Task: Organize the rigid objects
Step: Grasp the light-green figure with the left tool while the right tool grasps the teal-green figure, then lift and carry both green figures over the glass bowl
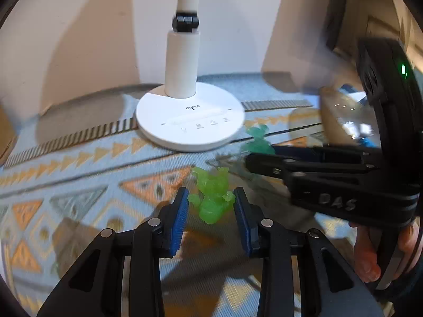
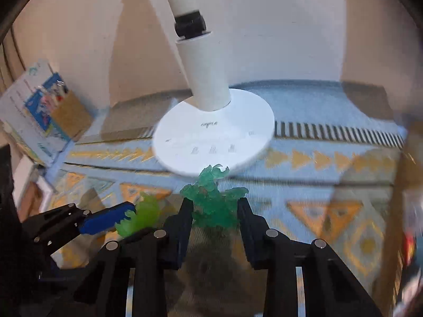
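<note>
A translucent lime-green figure point(image 1: 211, 190) stands on the patterned cloth between the blue pads of my left gripper point(image 1: 211, 203), and both pads touch its sides. In the right wrist view the same lime figure point(image 2: 142, 216) sits against one blue left finger point(image 2: 105, 220). A translucent teal figure point(image 2: 211, 200) stands just in front of the lamp base, and my right gripper point(image 2: 215, 208) is closed on its flanks. From the left wrist view the teal figure point(image 1: 257, 140) shows at the tips of the right gripper point(image 1: 260, 155), which comes in from the right.
A white desk lamp with a round base point(image 1: 190, 121) stands right behind both figures. The patterned cloth point(image 1: 79, 185) covers the table up to the wall. A printed box point(image 2: 39, 111) leans at the far left. A hand point(image 1: 370, 253) holds the right gripper.
</note>
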A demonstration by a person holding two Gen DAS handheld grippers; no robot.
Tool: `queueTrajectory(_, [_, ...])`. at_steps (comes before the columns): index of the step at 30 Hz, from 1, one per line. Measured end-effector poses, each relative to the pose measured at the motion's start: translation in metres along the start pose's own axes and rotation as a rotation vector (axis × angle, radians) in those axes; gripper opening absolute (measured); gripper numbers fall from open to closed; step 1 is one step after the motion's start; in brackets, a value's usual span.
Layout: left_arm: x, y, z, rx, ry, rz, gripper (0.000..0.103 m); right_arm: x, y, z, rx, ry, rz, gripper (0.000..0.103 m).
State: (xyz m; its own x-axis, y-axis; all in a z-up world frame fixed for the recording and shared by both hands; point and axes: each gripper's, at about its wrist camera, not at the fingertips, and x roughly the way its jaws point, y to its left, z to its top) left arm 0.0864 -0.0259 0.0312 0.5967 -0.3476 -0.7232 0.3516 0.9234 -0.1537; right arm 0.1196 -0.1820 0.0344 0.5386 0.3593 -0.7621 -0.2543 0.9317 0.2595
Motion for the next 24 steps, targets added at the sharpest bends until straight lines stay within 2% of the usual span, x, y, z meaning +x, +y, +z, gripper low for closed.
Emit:
queueTrajectory(4, [-0.048, -0.017, -0.029, -0.038, -0.036, -0.042, 0.031, -0.054, 0.009, -0.039, 0.022, -0.022, 0.022, 0.033])
queueTrajectory(7, [-0.077, -0.035, -0.057, -0.033, -0.051, -0.023, 0.032, -0.082, 0.018, -0.072, 0.03, -0.027, 0.054, 0.034])
queueTrajectory(10, [-0.093, -0.053, -0.084, -0.013, -0.055, 0.021, 0.032, -0.105, 0.024, -0.105, -0.003, -0.019, 0.042, 0.034])
queueTrajectory(12, [-0.092, -0.059, -0.094, -0.016, -0.044, 0.031, 0.032, -0.113, 0.026, -0.122, -0.032, -0.018, 0.009, 0.034])
queueTrajectory(15, [-0.088, -0.069, -0.108, -0.023, -0.012, 0.042, 0.032, -0.121, 0.022, -0.146, -0.049, 0.02, 0.016, 0.034])
queueTrajectory(21, [-0.072, -0.08, -0.127, -0.012, 0.025, 0.076, 0.032, -0.12, 0.02, -0.184, -0.122, 0.054, -0.038, 0.034])
queueTrajectory(22, [-0.068, -0.078, -0.128, -0.013, 0.052, 0.093, 0.032, -0.119, 0.019, -0.187, -0.124, 0.056, -0.037, 0.034])
queueTrajectory(24, [-0.072, -0.079, -0.128, -0.018, 0.025, 0.097, 0.032, -0.117, 0.016, -0.192, -0.115, 0.06, -0.019, 0.035])
